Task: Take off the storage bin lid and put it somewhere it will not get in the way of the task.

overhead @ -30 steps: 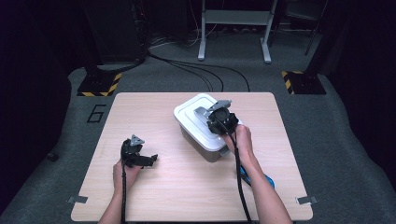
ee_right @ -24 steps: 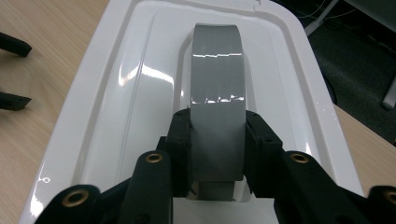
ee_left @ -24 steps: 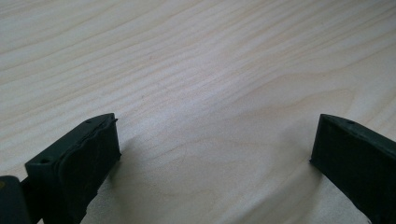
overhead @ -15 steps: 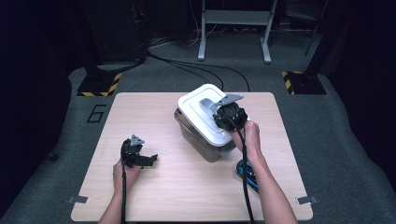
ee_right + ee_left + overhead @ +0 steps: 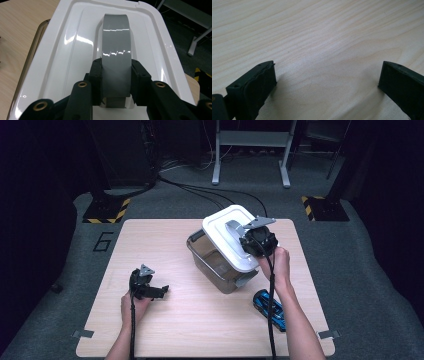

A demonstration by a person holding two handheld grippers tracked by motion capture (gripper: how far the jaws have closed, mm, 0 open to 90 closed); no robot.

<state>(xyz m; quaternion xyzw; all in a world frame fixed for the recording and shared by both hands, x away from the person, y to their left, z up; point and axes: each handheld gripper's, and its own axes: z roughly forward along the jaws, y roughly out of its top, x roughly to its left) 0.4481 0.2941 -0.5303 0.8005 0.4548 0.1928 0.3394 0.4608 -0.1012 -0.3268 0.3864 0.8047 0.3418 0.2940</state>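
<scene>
The white lid (image 5: 228, 235) is held tilted above the clear bin (image 5: 215, 265) at table centre, its grey handle (image 5: 116, 55) clamped by the right gripper (image 5: 256, 241) (the left gripper (image 5: 150, 289) is rested spread on the near-left tabletop).

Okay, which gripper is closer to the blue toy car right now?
Right. The right gripper is clamped on the lid's grey handle, up-table of the blue toy car; the left gripper sits open far across the table.

Blue toy car (image 5: 270, 309) lies on the wooden table (image 5: 165, 245), near right front corner. Grey carpet floor (image 5: 350, 250) around it; black-yellow hazard-striped bases (image 5: 106, 211) at back left and right. Cables (image 5: 200, 190) trail across floor behind. Metal stand legs (image 5: 250, 150) farther back.
</scene>
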